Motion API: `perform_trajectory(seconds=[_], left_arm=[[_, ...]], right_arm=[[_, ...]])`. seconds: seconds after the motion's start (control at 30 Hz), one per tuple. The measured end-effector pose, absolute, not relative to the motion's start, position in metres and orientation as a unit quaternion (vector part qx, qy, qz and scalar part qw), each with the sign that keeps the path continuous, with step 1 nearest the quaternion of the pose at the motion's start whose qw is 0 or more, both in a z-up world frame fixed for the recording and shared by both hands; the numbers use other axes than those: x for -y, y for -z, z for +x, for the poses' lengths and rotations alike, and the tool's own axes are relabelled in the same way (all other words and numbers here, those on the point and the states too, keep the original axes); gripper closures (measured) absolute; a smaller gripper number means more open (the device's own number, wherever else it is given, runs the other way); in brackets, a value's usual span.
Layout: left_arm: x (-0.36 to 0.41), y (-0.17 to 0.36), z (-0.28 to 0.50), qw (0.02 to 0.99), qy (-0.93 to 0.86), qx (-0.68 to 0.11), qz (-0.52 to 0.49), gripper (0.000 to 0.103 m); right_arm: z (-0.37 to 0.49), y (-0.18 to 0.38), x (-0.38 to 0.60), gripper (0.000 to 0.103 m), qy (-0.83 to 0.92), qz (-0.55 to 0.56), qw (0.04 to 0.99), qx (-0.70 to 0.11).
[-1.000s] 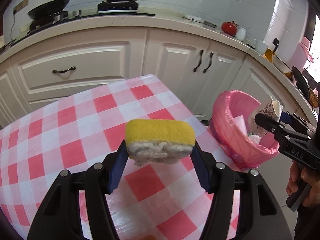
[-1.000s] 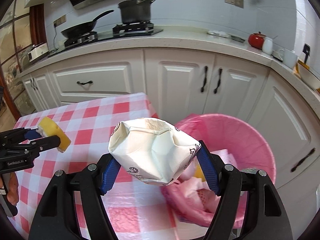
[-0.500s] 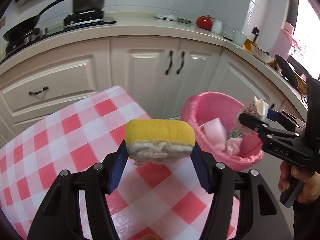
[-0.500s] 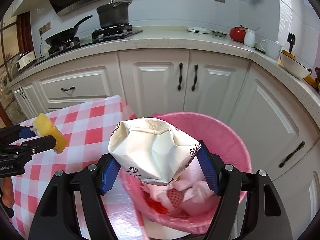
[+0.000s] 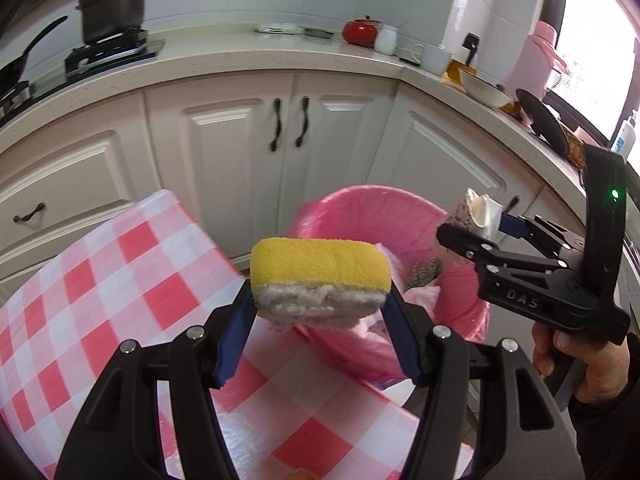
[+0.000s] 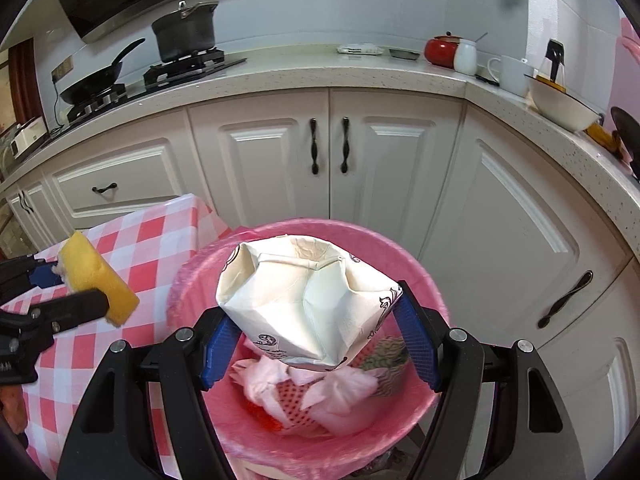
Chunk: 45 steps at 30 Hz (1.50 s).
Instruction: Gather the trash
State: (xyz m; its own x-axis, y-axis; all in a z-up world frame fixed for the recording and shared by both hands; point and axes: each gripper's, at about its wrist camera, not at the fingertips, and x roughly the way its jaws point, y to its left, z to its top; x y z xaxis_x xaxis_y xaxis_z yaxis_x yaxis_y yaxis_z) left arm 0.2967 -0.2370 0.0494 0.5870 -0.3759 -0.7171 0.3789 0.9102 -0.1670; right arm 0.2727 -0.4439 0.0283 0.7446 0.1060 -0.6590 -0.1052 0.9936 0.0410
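Right gripper clamps crumpled white paper carton directly over pink-lined round bin; left gripper w/ yellow foam sponge (gripped endwise) short of bin, table-side.

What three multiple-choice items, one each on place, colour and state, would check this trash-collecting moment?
1. Where is the crumpled paper cup?
A. on the table
B. above the pink bin
C. on the counter

2. What colour is the top of the sponge?
A. yellow
B. green
C. blue

3. How is the left gripper?
A. open, nothing between its fingers
B. out of view
C. shut on the sponge

Answers: 1 B, the right gripper holds the cup over the bin's trash; 2 A, its foam top is yellow; 3 C, both blue pads press the sponge's ends.
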Motion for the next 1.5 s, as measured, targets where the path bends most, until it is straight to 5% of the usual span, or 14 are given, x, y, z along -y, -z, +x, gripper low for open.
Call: perform_trajectory(seconds=[0.6,0.83,1.3,1.5], left_arm=[[0.288,-0.031,0.309,0.874,0.24,-0.422,0.014,0.041],[0.287,-0.029,0.315,0.872,0.234,-0.429,0.006,0.025],[0.242,-0.033,0.276,0.882,0.219,-0.416,-0.01,0.025],[0.232,-0.029,0.245,0.88,0.235,-0.413,-0.009,0.017]], right_arm=[[0.283,-0.021,0.477,0.033,-0.03,0.013,0.932,-0.361],[0.28,-0.019,0.482,0.032,-0.026,0.023,0.931,-0.362],[0.225,-0.021,0.479,0.021,-0.016,0.057,0.932,-0.358],[0.19,-0.015,0.47,0.018,-0.005,0.064,0.929,-0.363]])
